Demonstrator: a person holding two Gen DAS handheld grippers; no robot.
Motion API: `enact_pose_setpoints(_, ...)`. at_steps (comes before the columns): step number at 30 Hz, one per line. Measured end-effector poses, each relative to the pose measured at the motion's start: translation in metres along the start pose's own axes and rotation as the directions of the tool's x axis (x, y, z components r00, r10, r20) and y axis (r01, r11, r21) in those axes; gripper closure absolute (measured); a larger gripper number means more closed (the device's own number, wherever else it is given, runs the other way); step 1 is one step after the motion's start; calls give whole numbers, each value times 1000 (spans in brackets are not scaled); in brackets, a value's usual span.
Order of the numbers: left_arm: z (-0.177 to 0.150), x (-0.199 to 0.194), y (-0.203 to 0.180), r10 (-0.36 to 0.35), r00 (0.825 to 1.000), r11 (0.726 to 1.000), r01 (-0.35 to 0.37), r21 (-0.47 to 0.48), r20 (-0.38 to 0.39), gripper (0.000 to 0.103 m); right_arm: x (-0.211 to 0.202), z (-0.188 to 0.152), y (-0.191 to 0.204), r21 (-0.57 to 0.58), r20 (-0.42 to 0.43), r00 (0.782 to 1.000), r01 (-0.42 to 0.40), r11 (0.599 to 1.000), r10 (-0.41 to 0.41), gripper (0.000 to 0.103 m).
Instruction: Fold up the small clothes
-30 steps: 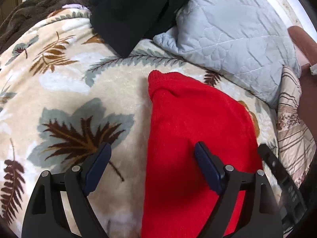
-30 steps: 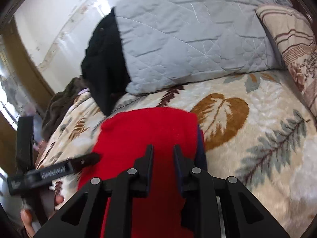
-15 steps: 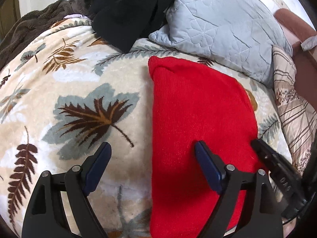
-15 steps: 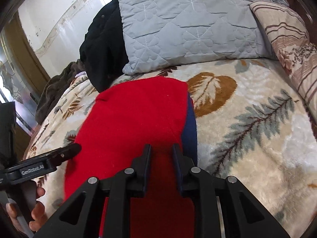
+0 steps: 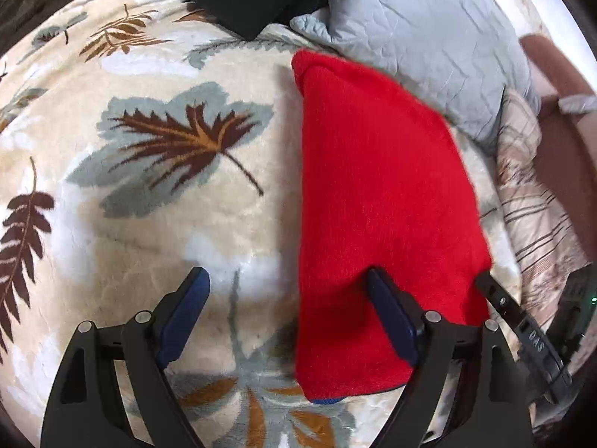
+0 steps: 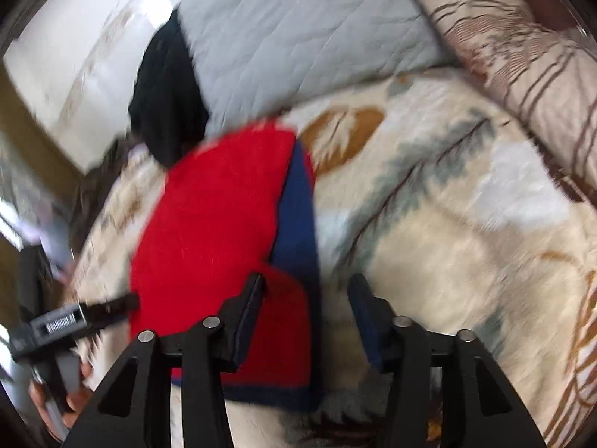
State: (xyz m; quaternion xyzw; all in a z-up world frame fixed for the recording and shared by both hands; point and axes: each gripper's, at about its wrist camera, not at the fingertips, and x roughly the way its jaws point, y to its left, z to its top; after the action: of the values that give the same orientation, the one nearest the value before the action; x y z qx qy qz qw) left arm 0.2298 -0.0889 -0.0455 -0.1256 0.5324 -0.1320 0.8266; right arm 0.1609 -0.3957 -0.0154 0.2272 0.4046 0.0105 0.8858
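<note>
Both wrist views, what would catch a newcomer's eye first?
The folded red garment with a navy edge, lying flat mid-bed on the cream leaf-print blanket. Next, both open grippers, left and right, at its near end, and the grey quilted pillow behind.

Bright, even daylight across both views, soft shadows only. Left wrist view is sharp, with slight smear along the red cloth (image 5: 380, 201) edge. Right wrist view is motion-blurred throughout, glare on the pale wall (image 6: 86, 56). Fisheye bending, dark corners.
</note>
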Motion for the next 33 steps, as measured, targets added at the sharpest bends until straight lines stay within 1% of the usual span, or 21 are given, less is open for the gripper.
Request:
enact_pose_setpoints(2,14,-3,8,-66,998,996,66,-60,4,16,1,12,-12,111,25,998,-59,992,56,45)
enact_pose_setpoints(3,20,-1,11,-100,995,991,99,-88,-6,16,9,18,-19,178,26,993,-116,977,113,37)
enact_pose_setpoints(4,26,4,13,-141,990,983,137,-118,-26,16,18,21,-22,213,20,989,-146,966,145,35)
enact_pose_setpoints(5,32,11,14,-181,982,974,171,-150,-56,16,23,23,-23,228,19,988,-155,961,154,35)
enact_pose_setpoints(7,37,21,16,-233,968,958,213,-192,-90,16,40,25,-24,244,30,981,-191,951,189,35)
enact_pose_setpoints(9,43,32,13,-290,950,942,262,-209,-116,16,53,25,-26,257,13,971,-234,938,239,35)
enact_pose_setpoints(10,44,35,11,-307,944,937,278,-210,-121,16,62,26,-25,246,-13,968,-241,939,251,33)
enact_pose_setpoints(12,47,44,6,-339,930,929,308,-206,-139,16,68,27,-21,216,-28,962,-259,941,271,32)
enact_pose_setpoints(14,49,53,1,-366,918,920,331,-211,-152,14,72,29,-16,192,-43,949,-299,935,313,29)
enact_pose_setpoints(15,51,54,1,-369,917,918,335,-212,-149,13,75,29,-14,183,-52,945,-308,934,322,29)
enact_pose_setpoints(18,55,57,-4,-370,919,919,340,-202,-138,13,80,28,-10,157,-62,940,-324,933,336,29)
enact_pose_setpoints(20,56,59,-9,-363,922,923,336,-189,-134,13,80,28,-8,147,-60,940,-325,934,337,34)
enact_pose_setpoints(21,55,58,-13,-356,925,927,332,-175,-131,18,79,28,-6,138,-60,941,-322,936,333,44)
enact_pose_setpoints(22,55,58,-15,-334,934,936,312,-163,-127,20,78,28,-2,120,-56,946,-311,943,319,52)
enact_pose_setpoints(24,54,54,-19,-297,949,948,281,-147,-105,29,74,29,2,86,-45,953,-294,952,298,61)
enact_pose_setpoints(25,54,52,-19,-291,952,950,276,-145,-94,32,69,30,7,56,-33,958,-283,957,285,63)
enact_pose_setpoints(27,53,44,-19,-285,956,952,274,-135,-72,43,63,29,9,41,-17,959,-281,959,282,65)
enact_pose_setpoints(29,52,35,-23,-269,961,959,262,-104,-58,47,57,29,10,48,3,958,-287,957,287,66)
enact_pose_setpoints(33,48,16,-33,-226,974,973,225,-45,-26,50,45,28,15,47,27,954,-301,953,300,67)
